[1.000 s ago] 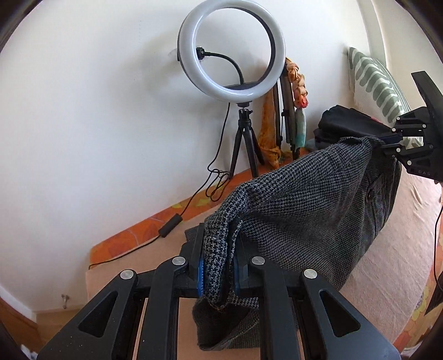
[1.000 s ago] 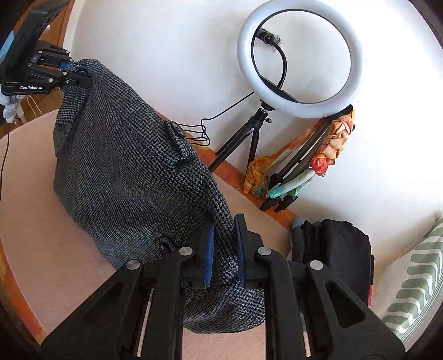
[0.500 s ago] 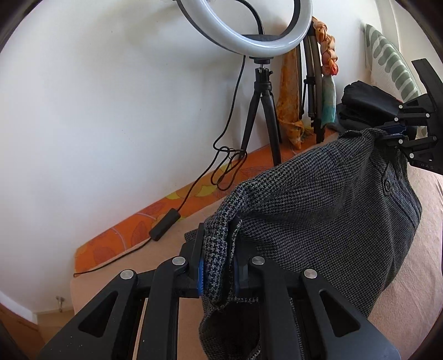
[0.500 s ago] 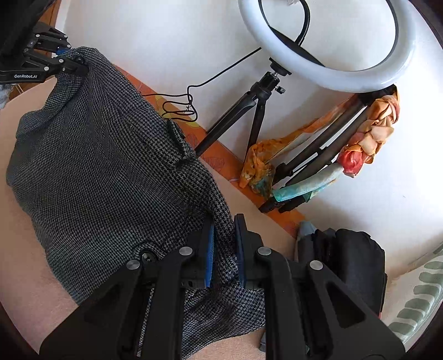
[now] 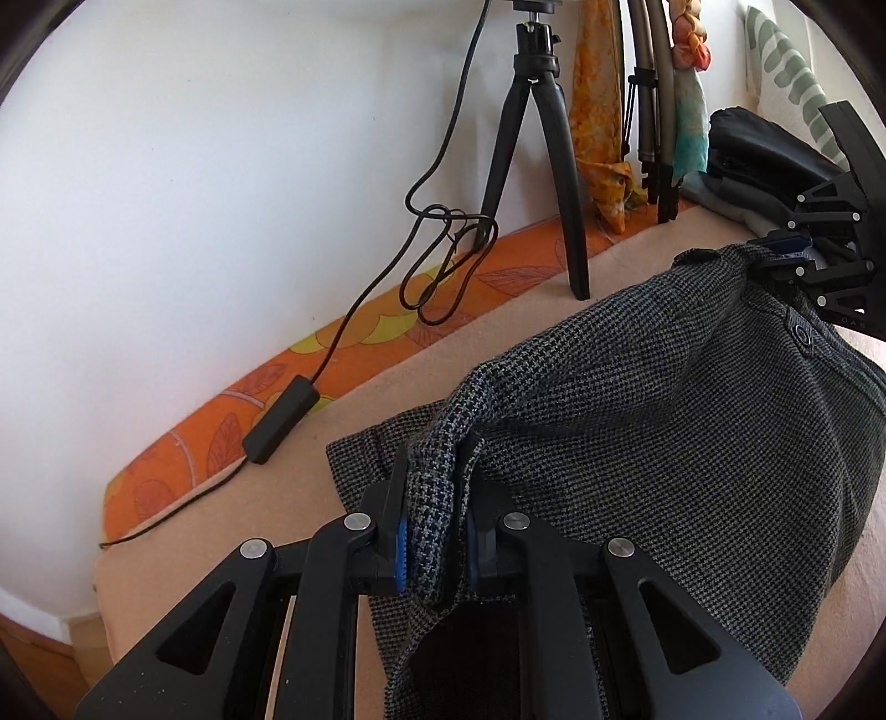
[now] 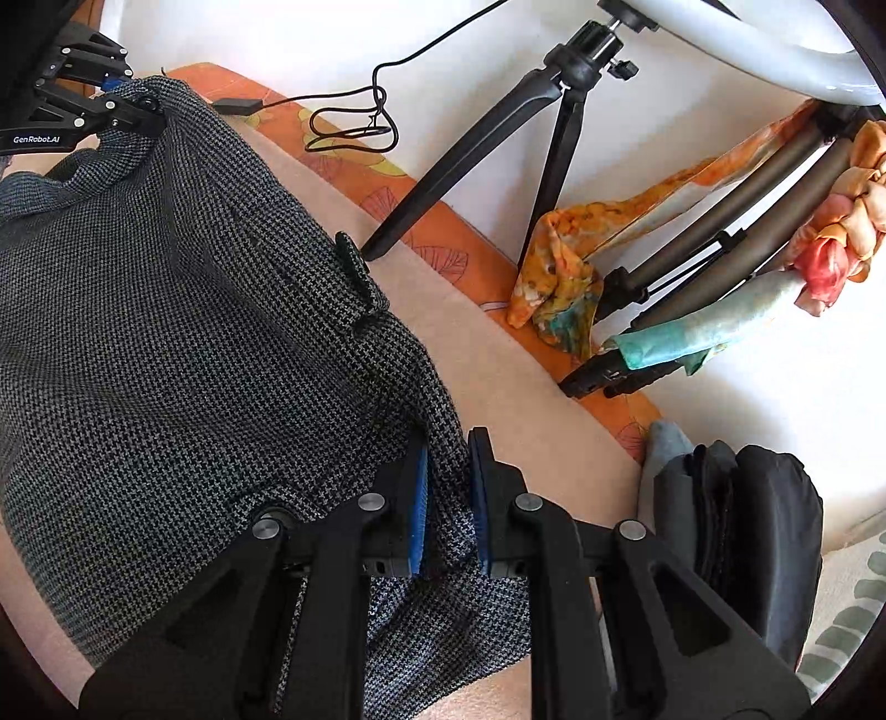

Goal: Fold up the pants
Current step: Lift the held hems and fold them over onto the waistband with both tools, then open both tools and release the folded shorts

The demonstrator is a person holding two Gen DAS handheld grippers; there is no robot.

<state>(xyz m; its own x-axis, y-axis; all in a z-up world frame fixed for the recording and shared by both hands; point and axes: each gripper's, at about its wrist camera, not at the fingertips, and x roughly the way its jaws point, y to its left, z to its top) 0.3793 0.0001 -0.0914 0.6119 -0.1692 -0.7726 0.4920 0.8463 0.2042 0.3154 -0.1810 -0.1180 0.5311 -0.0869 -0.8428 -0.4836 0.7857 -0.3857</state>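
Observation:
Grey houndstooth pants [image 5: 664, 421] hang stretched between my two grippers just above a beige bed cover [image 5: 498, 327]. My left gripper [image 5: 432, 487] is shut on one bunched corner of the waistband. My right gripper [image 6: 446, 471] is shut on the other corner; it also shows at the right edge of the left wrist view [image 5: 781, 249]. In the right wrist view the pants [image 6: 166, 343] spread to the left, with the left gripper [image 6: 127, 102] at the top left. The lower part of the pants lies on the cover.
A black tripod [image 5: 548, 166] with a ring light [image 6: 747, 50] stands at the wall, its cable and inline switch [image 5: 279, 418] on the orange border. Folded stands with scarves [image 6: 692, 266], a dark clothes pile [image 6: 742, 531] and a striped pillow [image 5: 786, 83] lie right.
Both grippers have lowered with the pants toward the bed and tilted down. The ring light has slid up out of the left view. The pants now rest more on the cover.

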